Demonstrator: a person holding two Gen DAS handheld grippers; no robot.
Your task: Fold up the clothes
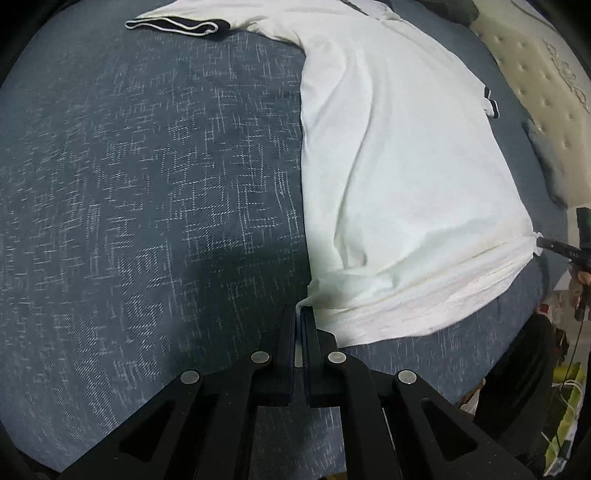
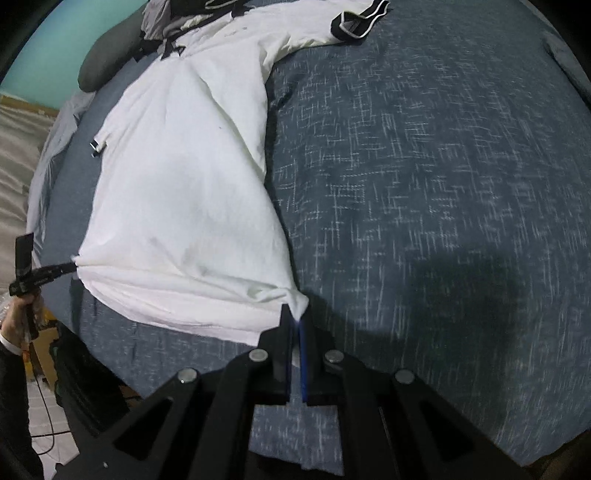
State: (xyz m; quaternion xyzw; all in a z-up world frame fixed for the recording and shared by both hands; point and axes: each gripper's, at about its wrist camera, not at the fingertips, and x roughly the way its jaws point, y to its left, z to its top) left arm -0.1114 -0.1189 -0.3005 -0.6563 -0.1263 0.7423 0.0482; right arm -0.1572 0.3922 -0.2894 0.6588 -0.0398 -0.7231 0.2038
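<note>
Both sets of fingers are clamped on the hem corners of the white shirt (image 1: 399,155): left gripper (image 1: 298,314) pinches the corner on its own side, right gripper (image 2: 295,314) pinches the opposite one, cloth visibly bunched between the pads in each wrist view. Shirt lies flat and spread on the blue-grey patterned bedcover (image 1: 147,184), hem toward the cameras, collar end far away. One short sleeve with black trim (image 1: 177,26) sticks out sideways at the far end; the other sleeve's trim peeks out at the shirt's opposite edge. Hem pulled taut between the two grips, slight wrinkles near each corner. Cream quilted mattress edge (image 1: 546,74) beyond the cover; dark pillow (image 2: 107,62) near the collar.
</note>
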